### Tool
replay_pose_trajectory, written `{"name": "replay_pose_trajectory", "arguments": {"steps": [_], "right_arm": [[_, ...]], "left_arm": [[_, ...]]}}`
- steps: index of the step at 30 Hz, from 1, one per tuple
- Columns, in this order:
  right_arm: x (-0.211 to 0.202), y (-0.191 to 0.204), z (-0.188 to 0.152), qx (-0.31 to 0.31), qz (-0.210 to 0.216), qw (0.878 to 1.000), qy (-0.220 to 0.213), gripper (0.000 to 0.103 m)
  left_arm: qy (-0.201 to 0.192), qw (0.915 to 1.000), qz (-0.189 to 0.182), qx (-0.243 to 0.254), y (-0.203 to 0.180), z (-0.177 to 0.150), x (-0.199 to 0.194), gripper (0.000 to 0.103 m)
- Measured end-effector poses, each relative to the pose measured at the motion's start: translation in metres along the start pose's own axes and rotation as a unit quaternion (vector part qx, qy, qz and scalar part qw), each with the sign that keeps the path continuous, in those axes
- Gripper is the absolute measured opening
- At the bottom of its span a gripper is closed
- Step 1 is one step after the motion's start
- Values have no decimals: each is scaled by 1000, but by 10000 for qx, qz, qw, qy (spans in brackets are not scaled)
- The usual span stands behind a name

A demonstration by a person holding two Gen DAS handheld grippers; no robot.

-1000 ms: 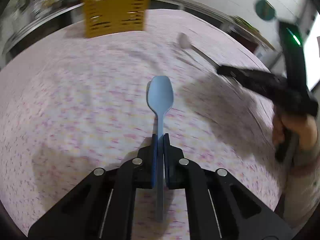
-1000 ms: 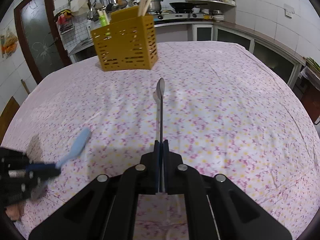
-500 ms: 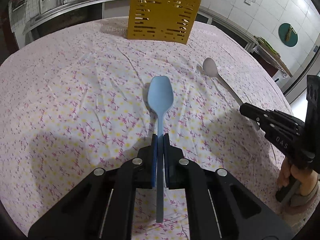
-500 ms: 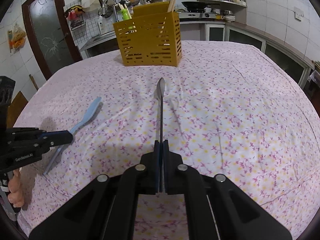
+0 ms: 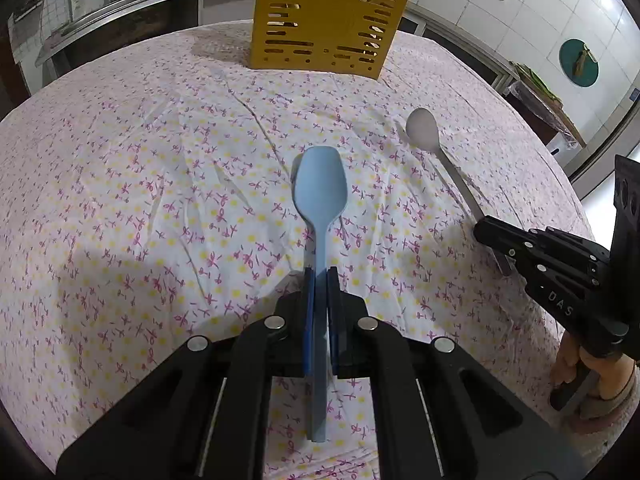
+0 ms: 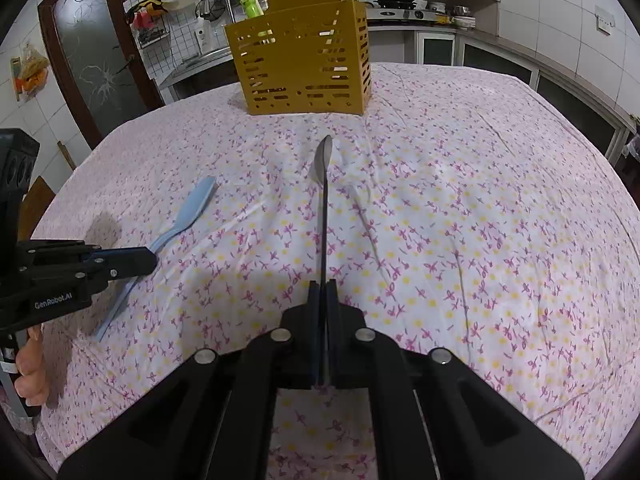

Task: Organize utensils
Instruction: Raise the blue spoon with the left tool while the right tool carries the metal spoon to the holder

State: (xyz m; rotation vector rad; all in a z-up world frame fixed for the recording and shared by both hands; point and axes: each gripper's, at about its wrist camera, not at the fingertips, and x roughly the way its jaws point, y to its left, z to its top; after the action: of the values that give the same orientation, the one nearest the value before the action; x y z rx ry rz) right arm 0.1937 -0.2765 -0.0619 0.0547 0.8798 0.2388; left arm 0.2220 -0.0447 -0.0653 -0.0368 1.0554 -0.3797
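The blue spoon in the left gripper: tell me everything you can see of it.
The blue spoon looks like matte pale-blue plastic or silicone, one piece: a broad, squared-off bowl and a flat, narrow handle. The left gripper is shut on the handle about midway, so the handle's end sticks out behind the pads. The spoon points forward toward the yellow slotted caddy and is held above the floral tablecloth. Only the pads touch it.

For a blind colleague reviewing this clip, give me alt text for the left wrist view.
The left gripper clamps a blue spatula by its handle over a floral tablecloth. To its right, the right gripper holds a metal spoon; a yellow slotted caddy stands beyond.
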Motion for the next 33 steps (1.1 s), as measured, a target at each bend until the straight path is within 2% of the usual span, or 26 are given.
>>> {"name": "replay_pose_trajectory", "arguments": {"steps": [5,12,18,27,33], "right_arm": [[-9,-1,3,64,21,9997,-252,3],[-39,-3,18,156,173,9956,-908,3],[-55,-1,41,131,190,9922,-1223,3],[-71,2,78,2,148,9879,-1543,3],[-75,2,99,-36,157,9860,-1658,3]], "left_arm": [[-115,9999,-56,-37,2,3,-5,5],[-613,9979,-205,-68,3,15,-34,5],[-962,9949,-299,-97,3,29,-55,5],[-1416,9894,-321,79,-4,54,-77,5],[-1488,9885,-256,126,-2,70,-83,5]]}}
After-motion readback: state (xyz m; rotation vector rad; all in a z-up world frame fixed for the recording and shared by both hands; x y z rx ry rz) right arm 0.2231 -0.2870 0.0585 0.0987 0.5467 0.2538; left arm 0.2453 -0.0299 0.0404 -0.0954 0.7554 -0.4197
